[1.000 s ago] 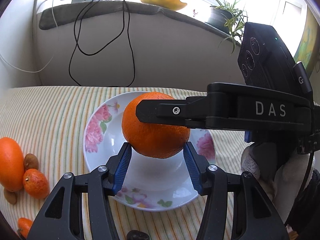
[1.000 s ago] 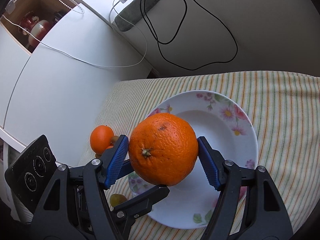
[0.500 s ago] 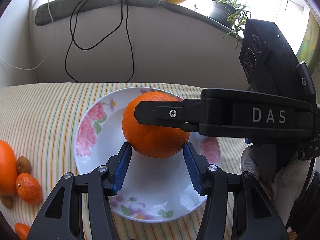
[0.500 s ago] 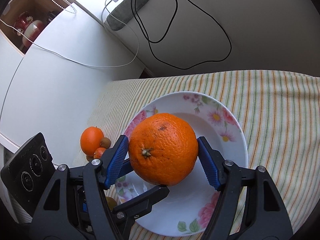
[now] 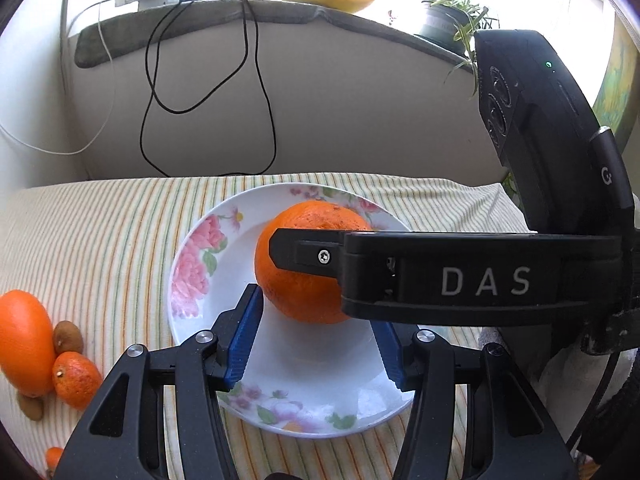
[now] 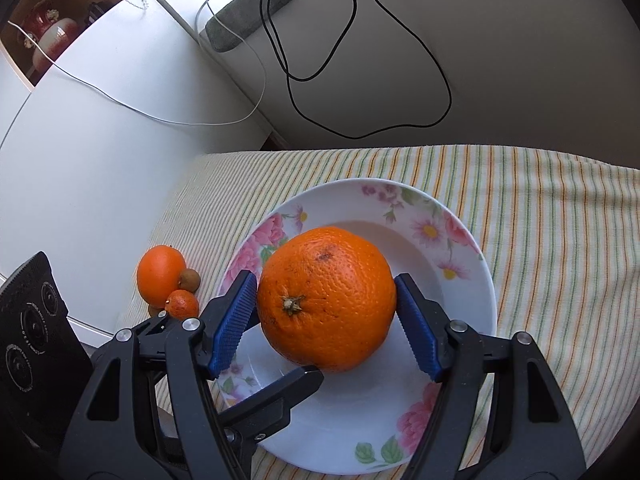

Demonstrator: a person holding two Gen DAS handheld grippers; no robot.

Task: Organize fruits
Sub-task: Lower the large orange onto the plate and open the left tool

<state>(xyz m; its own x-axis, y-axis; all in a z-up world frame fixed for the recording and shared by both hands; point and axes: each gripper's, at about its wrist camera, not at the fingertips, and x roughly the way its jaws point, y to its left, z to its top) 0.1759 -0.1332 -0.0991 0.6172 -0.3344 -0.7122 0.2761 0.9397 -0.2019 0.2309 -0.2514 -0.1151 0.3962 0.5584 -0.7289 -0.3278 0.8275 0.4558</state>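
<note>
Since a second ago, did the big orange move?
Yes. In the right wrist view the big orange sat over the plate's left rim; now it sits nearer the plate's middle, still between the right tongs.

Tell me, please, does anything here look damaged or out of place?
Little stands out. The big orange on the floral plate has a small dark blemish on its top. Other fruits lie loose on the striped cloth, left of the plate. Nothing is spilled.

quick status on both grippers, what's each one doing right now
Left gripper: open, holding nothing, with the orange just past its fingertips.
Right gripper: shut on the orange, over the plate.
</note>
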